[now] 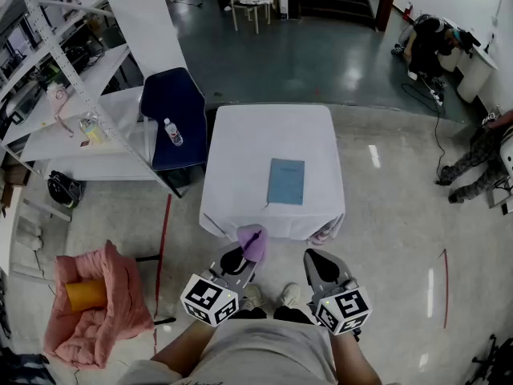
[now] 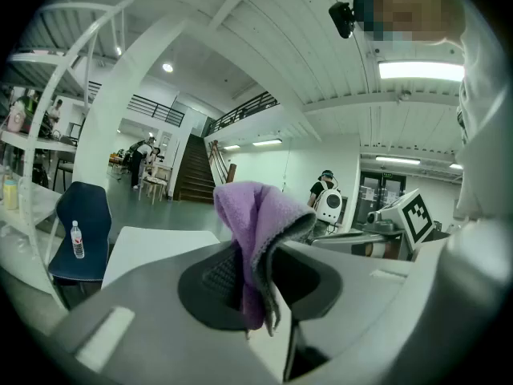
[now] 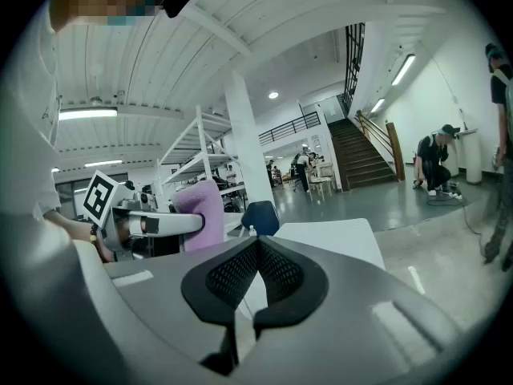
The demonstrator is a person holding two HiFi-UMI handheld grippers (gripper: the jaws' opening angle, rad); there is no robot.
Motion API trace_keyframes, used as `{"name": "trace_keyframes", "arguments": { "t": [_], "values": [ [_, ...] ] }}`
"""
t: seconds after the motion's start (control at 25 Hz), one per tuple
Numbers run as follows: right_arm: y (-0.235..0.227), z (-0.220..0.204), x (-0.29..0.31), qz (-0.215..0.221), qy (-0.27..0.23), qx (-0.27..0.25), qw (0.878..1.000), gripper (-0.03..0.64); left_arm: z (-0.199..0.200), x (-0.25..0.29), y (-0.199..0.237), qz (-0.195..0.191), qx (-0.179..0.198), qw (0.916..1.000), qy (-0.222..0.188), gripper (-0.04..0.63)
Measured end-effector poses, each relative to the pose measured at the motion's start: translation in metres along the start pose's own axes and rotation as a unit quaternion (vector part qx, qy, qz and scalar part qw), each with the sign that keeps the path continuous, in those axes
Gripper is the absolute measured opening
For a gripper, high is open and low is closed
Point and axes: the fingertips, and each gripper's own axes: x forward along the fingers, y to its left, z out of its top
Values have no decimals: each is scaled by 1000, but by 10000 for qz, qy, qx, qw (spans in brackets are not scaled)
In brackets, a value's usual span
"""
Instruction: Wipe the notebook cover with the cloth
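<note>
**Fingers [image 2: 210, 275] clamp the cloth – notebook waits on the table**

Fingers of our left gripper [image 2: 255, 277] are closed on the purple cloth [image 2: 258, 215], pinching a fold so that a loose lobe stands above the tips. Our right gripper [image 3: 255, 267] has its fingers pressed together with nothing between them. Both are held near our body, short of the white table [image 1: 240, 147].

The blue notebook [image 1: 286, 181] lies flat on that table, toward its near half, well apart from both grippers.

We judge the cloth soft, light and limp. It should drape onto the cover, and the present hold at the fold looks sound. The notebook seems thin and light, so it may slide under a wipe – the empty right gripper could pin a corner.

We see only one container, a bottle [image 1: 172, 131] on the blue chair [image 1: 180, 103] beside the table, its contents too small to tell.
</note>
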Motion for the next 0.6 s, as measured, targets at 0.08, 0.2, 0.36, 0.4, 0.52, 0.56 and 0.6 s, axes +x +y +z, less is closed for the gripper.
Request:
{"name": "trace_keyframes", "arguments": {
  "t": [0.08, 0.2, 0.36, 0.4, 0.52, 0.56, 0.6],
  "values": [
    [2, 0, 1, -6, 7, -7, 10000, 12, 0, -2, 0, -22, 0, 10000, 2, 78],
    [5, 0, 4, -19, 14, -8, 10000, 12, 1, -3, 4, -50, 3, 10000, 2, 78],
    [7, 3, 9, -32, 43, -63, 10000, 12, 5, -2, 10, -82, 3, 10000, -9, 78],
    [7, 4, 10, -37, 59, -84, 9999, 12, 6, -2, 11, -93, 3, 10000, -17, 78],
    [7, 6, 13, -38, -21, -6, 10000, 12, 8, -1, 14, -140, 17, 9999, -36, 78],
    [7, 8, 14, -38, -78, 41, 10000, 13, 8, -1, 16, -158, 18, 9999, -39, 78],
    [8, 10, 15, -50, -128, 69, 9999, 13, 9, -1, 18, -175, 17, 9998, -40, 78]
  ]
}}
